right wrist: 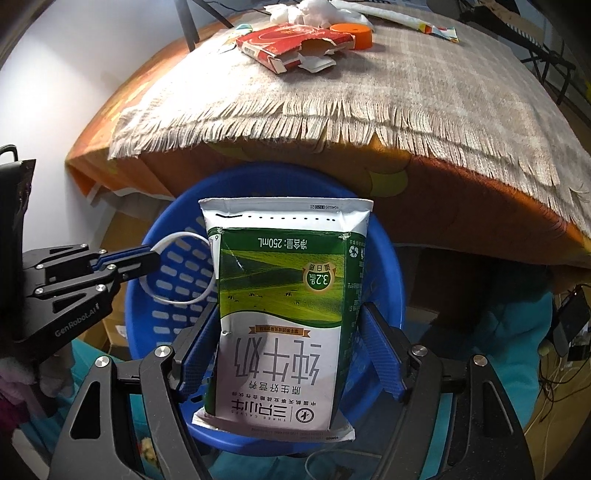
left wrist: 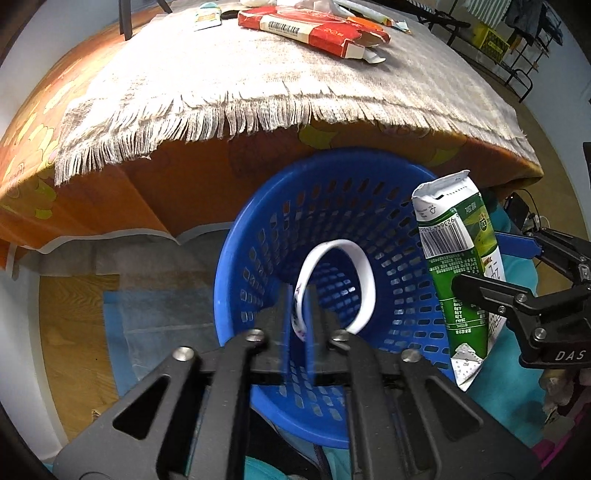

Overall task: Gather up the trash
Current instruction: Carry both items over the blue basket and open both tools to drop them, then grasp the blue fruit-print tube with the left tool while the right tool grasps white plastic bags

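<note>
Orange cloth: an orange patterned cover (left wrist: 110,199) is draping the table at the far side, hanging down over its near edge.
Woven runner: a grey-beige fringed runner (right wrist: 369,92) is lying on top of the cover, its fringe hanging over the near edge.
Blue basket: a perforated plastic basket (left wrist: 240,236) is sitting on the floor just in front of the table, below both claws.
Red box: a torn red carton (right wrist: 295,44) is lying on the far part of the runner, with an orange lid (right wrist: 352,35) and crumpled white tissue (right wrist: 295,11) near it.
Milk carton: a green-and-white milk carton (right wrist: 280,314) is hanging upside down over the basket's mouth, right of the ring.
Right gripper: the right gripper (right wrist: 284,354) is standing wide, its blue pads pressing both sides of the carton and gripping it.
White ring: a thin white band (left wrist: 351,273) is hanging above the basket's inside.
Left gripper: the left gripper (left wrist: 299,317) is standing narrowly parted with the ring's strip between its blue pads (left wrist: 312,332); whether they are pinching it, I cannot tell.
</note>
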`<state>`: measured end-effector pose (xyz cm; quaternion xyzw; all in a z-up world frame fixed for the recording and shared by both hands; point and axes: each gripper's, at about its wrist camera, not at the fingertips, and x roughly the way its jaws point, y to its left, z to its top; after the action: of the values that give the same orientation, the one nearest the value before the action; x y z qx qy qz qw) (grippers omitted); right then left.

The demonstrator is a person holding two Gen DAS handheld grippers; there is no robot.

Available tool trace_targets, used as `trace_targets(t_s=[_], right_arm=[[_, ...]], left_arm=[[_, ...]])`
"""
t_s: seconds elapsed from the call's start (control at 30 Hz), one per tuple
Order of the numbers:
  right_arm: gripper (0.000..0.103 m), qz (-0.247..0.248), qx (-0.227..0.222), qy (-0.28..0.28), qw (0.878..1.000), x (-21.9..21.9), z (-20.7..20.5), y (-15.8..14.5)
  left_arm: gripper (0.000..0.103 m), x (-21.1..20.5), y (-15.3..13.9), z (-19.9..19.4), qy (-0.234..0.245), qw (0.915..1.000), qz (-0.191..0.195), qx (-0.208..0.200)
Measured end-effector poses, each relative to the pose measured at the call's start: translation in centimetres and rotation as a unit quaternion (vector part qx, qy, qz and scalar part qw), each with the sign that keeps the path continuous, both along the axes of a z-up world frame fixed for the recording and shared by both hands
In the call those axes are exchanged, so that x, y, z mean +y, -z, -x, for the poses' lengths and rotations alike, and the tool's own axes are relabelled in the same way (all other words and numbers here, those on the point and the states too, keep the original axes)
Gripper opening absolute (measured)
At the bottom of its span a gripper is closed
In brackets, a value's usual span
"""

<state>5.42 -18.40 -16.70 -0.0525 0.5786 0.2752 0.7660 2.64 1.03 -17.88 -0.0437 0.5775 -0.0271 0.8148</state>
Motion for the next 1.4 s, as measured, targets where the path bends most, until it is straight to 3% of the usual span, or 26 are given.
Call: trace_targets(t_s=[0.07, 0.1, 0.87, 1.23, 1.4], right_arm=[[0.075, 0.003, 0.002, 0.000, 1.000, 0.0, -0.1, 0.1], [0.075, 0.004, 0.003, 0.000, 1.000, 0.1, -0.1, 0.1], [0.075, -0.004, -0.008, 0.015, 1.000, -1.0, -1.0, -1.3], [0.075, -0.008, -0.041, 0.017, 0.999, -1.7, -2.3, -3.4], [0.075, -0.016, -0.074, 0.023, 0.997, -2.1, -3.8, -4.7]], left_arm=[[0.055, 0.1, 0.0, -0.1, -0.007, 1.0000, -0.002, -0.001], [0.057, 0.2, 0.0, 0.0, -0.009, 0.9999, -0.002, -0.006], [0.057, 0.0, -0.6, -0.2, -0.007, 0.9998, -0.010, -0.018], [0.059, 0.0, -2.4, -1.2, -0.011, 0.9995, 0.002, -0.030], [0.068, 0.4, -3.7, -2.5, -0.017, 0.9990, 0.015, -0.038]])
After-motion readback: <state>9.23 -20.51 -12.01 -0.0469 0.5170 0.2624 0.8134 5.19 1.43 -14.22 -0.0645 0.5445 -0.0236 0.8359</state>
